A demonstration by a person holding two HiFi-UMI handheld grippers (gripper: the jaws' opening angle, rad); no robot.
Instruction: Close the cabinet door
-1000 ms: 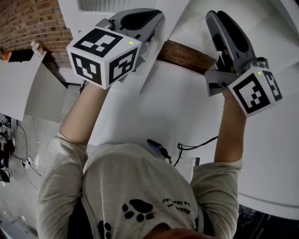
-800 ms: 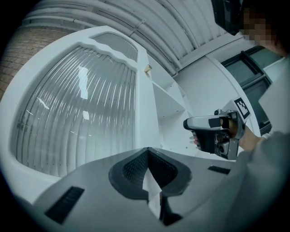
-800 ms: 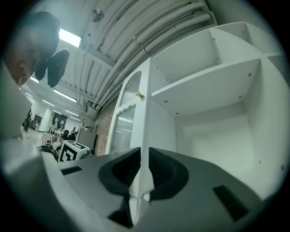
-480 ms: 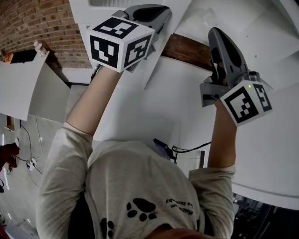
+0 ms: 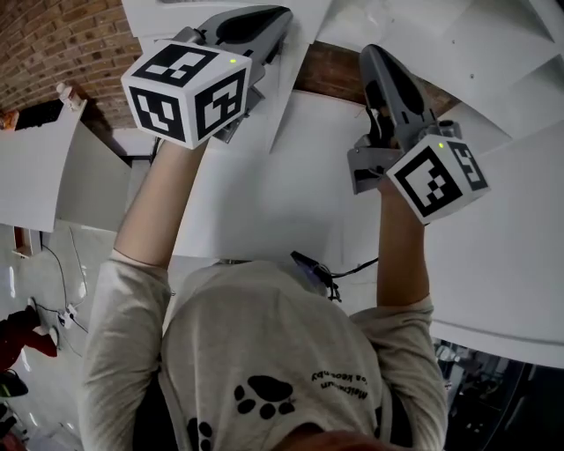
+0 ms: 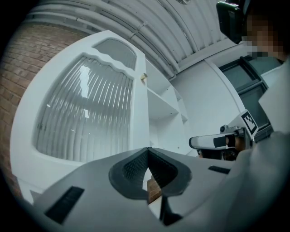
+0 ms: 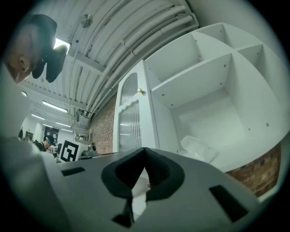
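The white cabinet door (image 6: 86,108), with a ribbed glass panel and a small brass knob (image 6: 144,77), stands open, and its free edge points toward me. In the head view the door (image 5: 284,106) is a thin white panel between my two grippers. My left gripper (image 6: 148,149) is shut and empty, facing the glass face from the door's left side. The right gripper (image 7: 145,149) is shut on nothing and looks into the open cabinet (image 7: 204,86), with the door (image 7: 129,118) to its left. Neither gripper (image 5: 256,18) (image 5: 374,57) visibly touches the door.
A crumpled clear plastic bag (image 7: 197,147) lies in a cabinet compartment. A dark device with a cable (image 5: 310,275) rests on the white surface below me. A brick wall (image 5: 62,35) stands at the left, with white panels (image 5: 35,158) in front of it.
In the head view the right gripper has moved left and a little down. The left gripper swung right, then back left. The door looks unmoved.
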